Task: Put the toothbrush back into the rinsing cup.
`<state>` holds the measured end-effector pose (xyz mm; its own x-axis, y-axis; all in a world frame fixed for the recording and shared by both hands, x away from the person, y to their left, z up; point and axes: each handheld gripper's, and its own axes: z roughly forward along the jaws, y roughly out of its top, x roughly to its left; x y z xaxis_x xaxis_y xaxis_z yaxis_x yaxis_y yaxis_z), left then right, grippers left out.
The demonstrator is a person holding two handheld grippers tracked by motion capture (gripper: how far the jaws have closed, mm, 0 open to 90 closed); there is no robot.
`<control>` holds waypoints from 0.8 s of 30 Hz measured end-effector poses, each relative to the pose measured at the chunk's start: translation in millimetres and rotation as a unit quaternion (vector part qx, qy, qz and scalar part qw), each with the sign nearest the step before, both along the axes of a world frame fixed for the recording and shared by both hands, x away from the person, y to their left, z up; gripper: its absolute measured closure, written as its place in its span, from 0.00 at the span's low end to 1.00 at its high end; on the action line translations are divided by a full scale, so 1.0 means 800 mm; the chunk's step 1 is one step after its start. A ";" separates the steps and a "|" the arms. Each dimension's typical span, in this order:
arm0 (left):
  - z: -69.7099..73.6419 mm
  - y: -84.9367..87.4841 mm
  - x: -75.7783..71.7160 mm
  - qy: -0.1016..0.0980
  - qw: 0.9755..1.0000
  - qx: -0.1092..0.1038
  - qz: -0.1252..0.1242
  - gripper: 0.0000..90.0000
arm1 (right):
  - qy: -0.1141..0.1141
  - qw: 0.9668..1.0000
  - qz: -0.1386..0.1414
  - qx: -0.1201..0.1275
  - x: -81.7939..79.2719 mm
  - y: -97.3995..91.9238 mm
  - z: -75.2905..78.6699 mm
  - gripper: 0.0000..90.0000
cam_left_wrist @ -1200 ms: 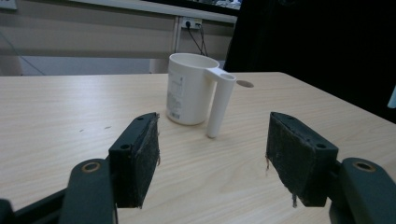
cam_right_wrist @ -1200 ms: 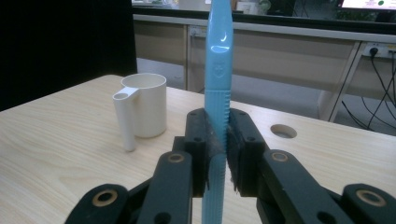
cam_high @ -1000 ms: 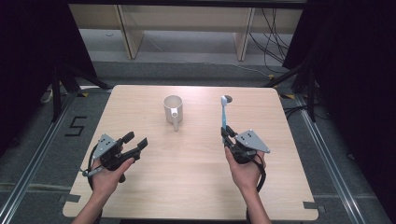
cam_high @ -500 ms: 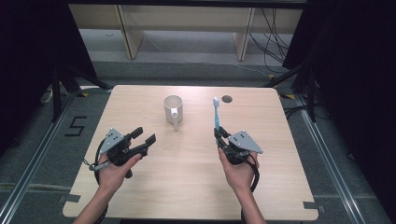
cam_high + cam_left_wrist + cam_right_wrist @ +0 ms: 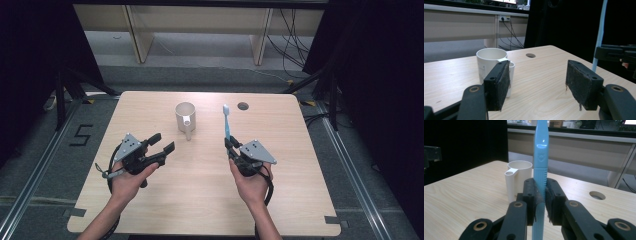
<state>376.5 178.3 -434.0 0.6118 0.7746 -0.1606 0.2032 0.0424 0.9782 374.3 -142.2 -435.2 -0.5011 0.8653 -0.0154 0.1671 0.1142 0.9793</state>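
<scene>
**Toothbrush upright in right gripper, mug empty**

White mug standing upright toward the far middle of the wooden surface, mouth up, nothing visible inside; handle turned toward the near edge. Blue toothbrush clamped at its ribbed handle in the right gripper, jaws fully closed on it, just right of the mug and apart from it. Long axis near vertical in the right gripper view, head up and out of frame there; in the high view, bristle end pointing away toward the far edge, near the round cable hole. Left gripper wide open, holding nothing, aimed at the mug from the near left.
</scene>
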 end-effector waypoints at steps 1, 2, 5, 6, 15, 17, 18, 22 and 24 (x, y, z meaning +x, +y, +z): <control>0.001 -0.003 0.000 -0.001 1.000 0.000 -0.004 0.39 | 0.000 1.000 -0.004 0.000 0.000 0.001 0.000 0.89; 0.002 -0.005 0.000 -0.001 1.000 0.000 -0.005 0.39 | 0.002 1.000 -0.001 -0.002 -0.001 0.002 0.001 0.89; 0.007 -0.011 0.000 -0.013 1.000 -0.003 -0.008 0.40 | 0.003 1.000 0.001 -0.005 -0.001 0.006 0.001 0.89; 0.008 -0.014 0.000 -0.013 1.000 -0.005 -0.010 0.40 | 0.004 1.000 0.001 0.000 -0.001 0.009 0.000 0.89; 0.016 -0.032 0.002 -0.013 0.999 -0.020 -0.040 0.42 | 0.000 1.000 0.014 -0.002 -0.002 0.021 0.004 0.89; 0.018 -0.034 0.002 -0.013 0.999 -0.021 -0.044 0.42 | -0.003 1.000 0.014 -0.004 -0.002 0.023 0.004 0.89; 0.019 -0.036 0.002 -0.013 0.999 -0.022 -0.046 0.43 | 0.002 1.000 0.018 -0.003 -0.002 0.025 0.003 0.89; 0.025 -0.042 0.005 -0.015 0.998 -0.022 -0.056 0.43 | 0.002 1.000 0.021 -0.004 -0.001 0.029 0.001 0.89; 0.027 -0.043 0.007 -0.016 0.998 -0.019 -0.062 0.44 | 0.004 1.000 0.021 -0.002 -0.001 0.032 -0.001 0.89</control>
<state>381.8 143.6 -412.4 0.7077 0.6865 -0.1670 0.1779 0.0556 0.9825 373.7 -116.9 -436.1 -0.5364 0.8439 -0.0145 0.1693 0.1244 0.9777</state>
